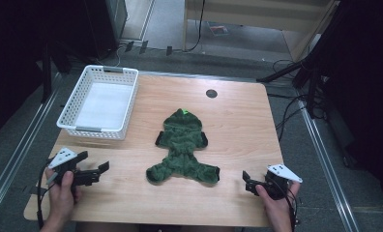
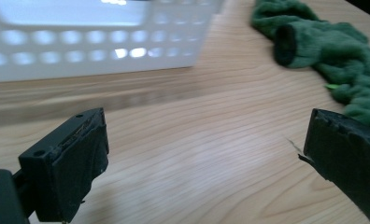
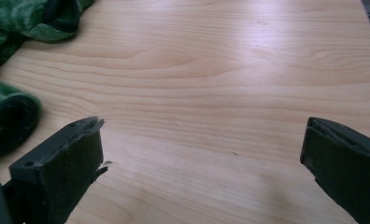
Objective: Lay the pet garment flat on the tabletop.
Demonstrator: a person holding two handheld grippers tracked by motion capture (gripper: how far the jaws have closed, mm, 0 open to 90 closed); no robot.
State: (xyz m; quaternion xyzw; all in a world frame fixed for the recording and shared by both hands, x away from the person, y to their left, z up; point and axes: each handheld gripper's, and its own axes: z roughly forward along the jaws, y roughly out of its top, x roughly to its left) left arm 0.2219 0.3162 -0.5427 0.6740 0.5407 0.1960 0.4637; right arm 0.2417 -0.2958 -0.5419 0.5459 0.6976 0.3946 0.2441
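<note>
The green fleece garment (image 1: 183,147) is laid flat near the middle of the worktop (image 1: 238,121), its long axis running from the hood at the far end to the spread legs at the near end. It is flanked by the left gripper (image 1: 94,169) and the right gripper (image 1: 244,180), each well apart from it and pointed inward; the right one is somewhat nearer a leg cuff. Both grippers are released, with nothing between the jaws. A white basket (image 1: 68,108) stands at the far left.
</note>
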